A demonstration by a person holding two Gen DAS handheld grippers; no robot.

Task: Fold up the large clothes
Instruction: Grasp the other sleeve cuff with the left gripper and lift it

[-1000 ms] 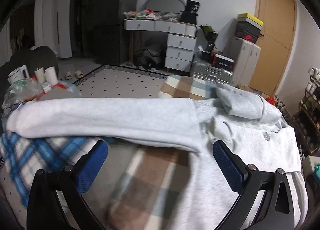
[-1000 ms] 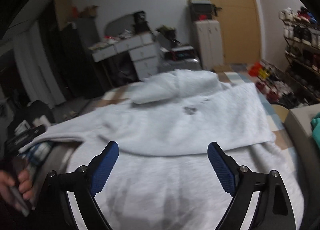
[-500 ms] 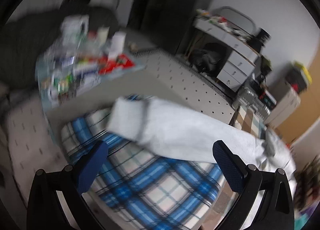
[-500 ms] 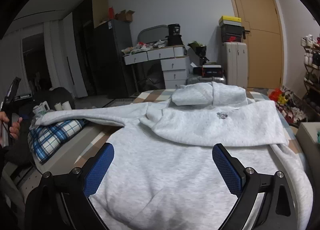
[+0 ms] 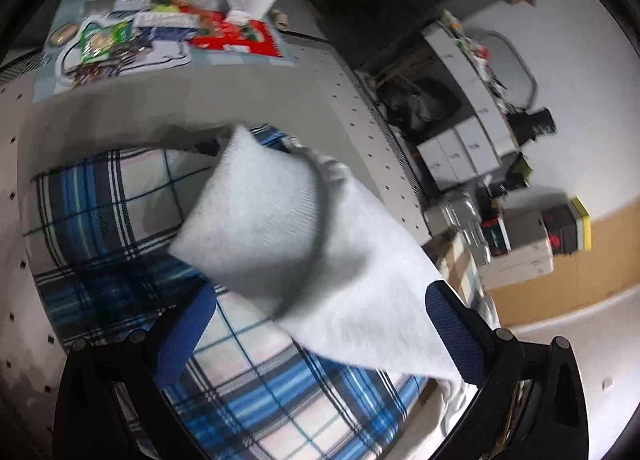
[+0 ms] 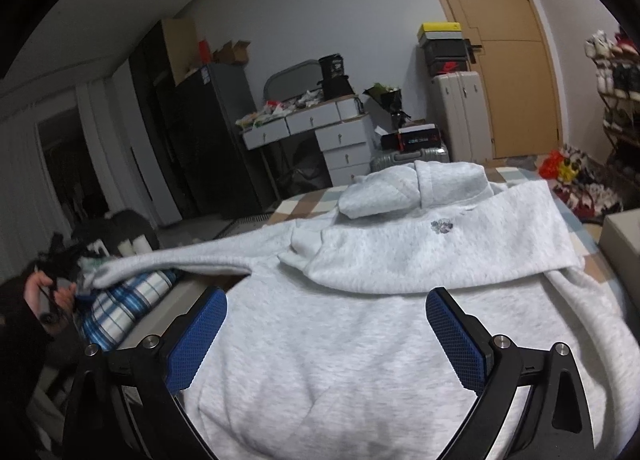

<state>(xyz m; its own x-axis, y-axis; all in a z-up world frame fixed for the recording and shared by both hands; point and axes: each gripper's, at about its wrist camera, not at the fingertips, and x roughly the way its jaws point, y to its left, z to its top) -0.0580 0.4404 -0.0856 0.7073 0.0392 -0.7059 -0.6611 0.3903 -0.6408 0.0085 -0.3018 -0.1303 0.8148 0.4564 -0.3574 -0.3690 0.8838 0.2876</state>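
A light grey hoodie [image 6: 400, 252] lies face up on the bed, hood [image 6: 420, 188] at the far end and one sleeve folded across the chest. Its other sleeve [image 6: 180, 260] stretches left onto a blue plaid pillow [image 6: 120, 300]. My right gripper [image 6: 324, 340] hovers over the hoodie's lower body; its jaws are opening and nothing is pressed between them. In the left wrist view the sleeve's ribbed cuff [image 5: 256, 212] rests on the plaid pillow [image 5: 100, 228]. My left gripper [image 5: 318, 324] is open just above the sleeve, which runs between the fingers without being pinched.
A low table [image 5: 224, 76] with packets and cups stands beyond the pillow. A white dresser [image 6: 340, 132], a dark cabinet [image 6: 208, 132], a suitcase [image 6: 460, 112] and a door [image 6: 508, 60] line the far wall. A shoe rack [image 6: 616, 100] is at the right. A hand [image 6: 36, 284] holds the left gripper.
The left gripper swept left along the outstretched sleeve to its cuff over the plaid pillow, rolling and tilting downward. The right gripper's jaws widened slightly and it shifted a little.
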